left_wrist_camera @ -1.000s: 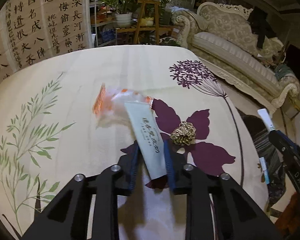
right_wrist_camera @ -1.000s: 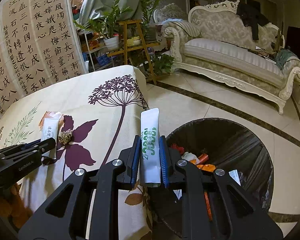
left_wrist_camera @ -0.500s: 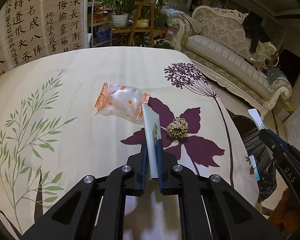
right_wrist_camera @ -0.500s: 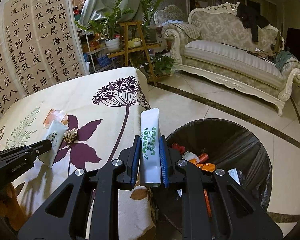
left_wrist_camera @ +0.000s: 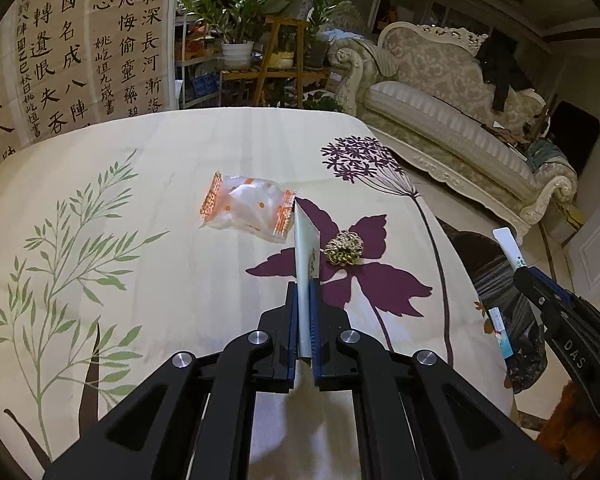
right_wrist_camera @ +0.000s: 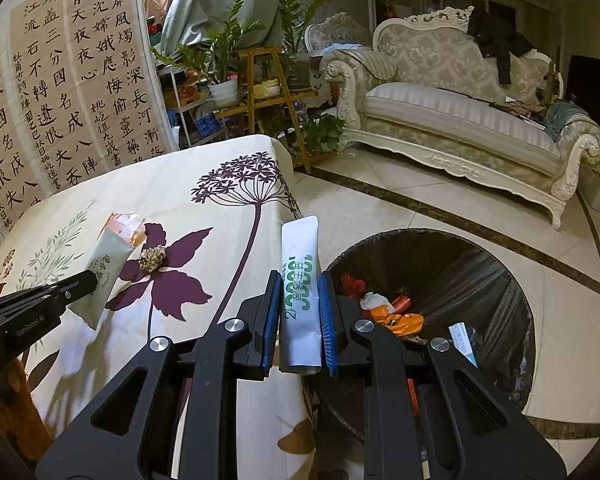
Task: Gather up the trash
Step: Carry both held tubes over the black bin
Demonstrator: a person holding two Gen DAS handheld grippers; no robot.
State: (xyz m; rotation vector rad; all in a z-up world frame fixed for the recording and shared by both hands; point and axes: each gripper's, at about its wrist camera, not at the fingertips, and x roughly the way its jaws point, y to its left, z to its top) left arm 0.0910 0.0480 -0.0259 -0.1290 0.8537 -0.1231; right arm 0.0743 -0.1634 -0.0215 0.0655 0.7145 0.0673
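Left hand-held gripper [left_wrist_camera: 304,308] around flat pale sachet [left_wrist_camera: 306,248] (edge-on, glossy).

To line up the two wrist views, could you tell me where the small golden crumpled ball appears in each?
Left wrist: golden ball, right of centre, on the cloth's purple flower.
Right wrist: left of centre, same flower.
Shared landmark: orange-and-white wrapper.

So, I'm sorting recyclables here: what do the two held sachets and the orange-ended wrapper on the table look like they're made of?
The pale sachet in the left tongs looks like matte plastic or coated paper and stands stiff on edge. The white sachet in the right tongs looks like smooth, faintly glossy plastic film. The wrapper is thin translucent plastic with crinkled glints.
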